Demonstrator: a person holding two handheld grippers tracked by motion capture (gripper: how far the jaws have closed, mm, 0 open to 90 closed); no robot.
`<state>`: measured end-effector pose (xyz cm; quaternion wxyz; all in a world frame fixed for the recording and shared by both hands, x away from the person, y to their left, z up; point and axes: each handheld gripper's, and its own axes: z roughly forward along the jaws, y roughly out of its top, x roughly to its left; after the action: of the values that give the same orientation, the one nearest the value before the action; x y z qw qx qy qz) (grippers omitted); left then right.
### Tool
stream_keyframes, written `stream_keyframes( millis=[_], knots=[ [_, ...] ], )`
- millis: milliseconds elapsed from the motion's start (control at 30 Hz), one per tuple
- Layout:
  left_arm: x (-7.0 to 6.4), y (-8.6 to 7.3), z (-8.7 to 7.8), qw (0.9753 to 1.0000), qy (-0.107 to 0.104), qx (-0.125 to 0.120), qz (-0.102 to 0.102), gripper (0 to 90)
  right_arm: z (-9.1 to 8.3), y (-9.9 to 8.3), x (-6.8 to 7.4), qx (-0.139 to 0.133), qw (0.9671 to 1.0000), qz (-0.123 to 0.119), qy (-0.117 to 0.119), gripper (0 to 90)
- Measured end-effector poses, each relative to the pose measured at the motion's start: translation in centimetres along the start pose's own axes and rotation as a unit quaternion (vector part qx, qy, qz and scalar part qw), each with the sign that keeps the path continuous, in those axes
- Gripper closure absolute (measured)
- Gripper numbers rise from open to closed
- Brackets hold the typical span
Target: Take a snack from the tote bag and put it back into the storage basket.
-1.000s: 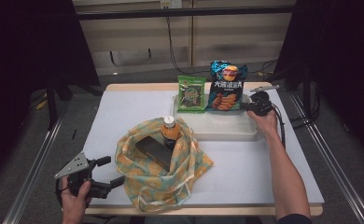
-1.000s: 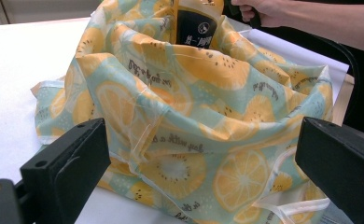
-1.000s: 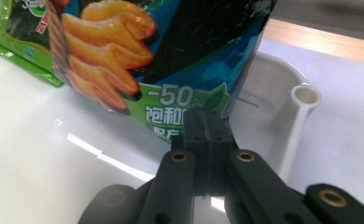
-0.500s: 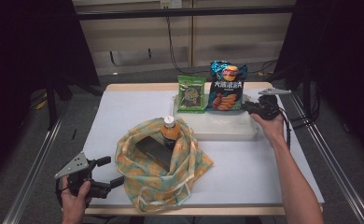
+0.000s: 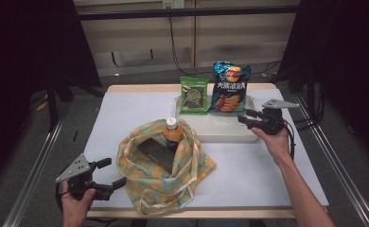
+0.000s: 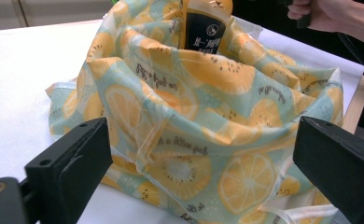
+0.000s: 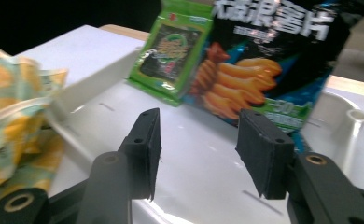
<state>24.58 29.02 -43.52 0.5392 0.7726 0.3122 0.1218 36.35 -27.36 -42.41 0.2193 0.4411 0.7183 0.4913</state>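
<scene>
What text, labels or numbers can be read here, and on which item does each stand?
"50": on the blue chip bag, low on its front; the large white Chinese characters across its top are cut off and blurred.
Green snack packet: print too blurred to read.
Bottle in the fruit-print bag: dark label with white characters, too small.
Fruit-print bag: cursive lettering, not legible.
</scene>
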Motion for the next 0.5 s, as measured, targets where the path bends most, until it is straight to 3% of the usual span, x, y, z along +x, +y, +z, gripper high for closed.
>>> stream_keyframes(
  millis=[133,200,233,400,433,500],
  knots=[
    [-0.2,0.1,0.0,0.9999,0.007,0.004,0.007,7.5,-0.8,-0.1,1.6,-0.004,0.9998,-0.001,0.019,44.0],
    [-0.3,0.2,0.1,1.0000,-0.002,-0.001,0.006,9.2,-1.1,-0.3,2.4,-0.005,0.9996,-0.006,0.029,41.9],
    [-0.4,0.2,0.1,1.0000,0.005,0.002,0.008,9.3,-1.2,-0.3,2.8,0.001,0.9995,-0.013,0.028,41.0],
    [-0.3,0.3,0.1,0.9999,-0.010,-0.011,0.000,11.6,-1.7,-0.6,4.6,0.010,0.9989,-0.029,0.036,40.8],
    [-0.4,0.3,0.0,1.0000,-0.001,-0.007,-0.001,13.3,-1.8,-0.7,5.1,0.006,0.9987,-0.022,0.044,42.2],
    [-0.4,0.4,0.0,0.9999,-0.007,-0.011,0.002,14.7,-2.0,-0.8,5.8,0.009,0.9984,-0.024,0.051,43.5]
  ],
)
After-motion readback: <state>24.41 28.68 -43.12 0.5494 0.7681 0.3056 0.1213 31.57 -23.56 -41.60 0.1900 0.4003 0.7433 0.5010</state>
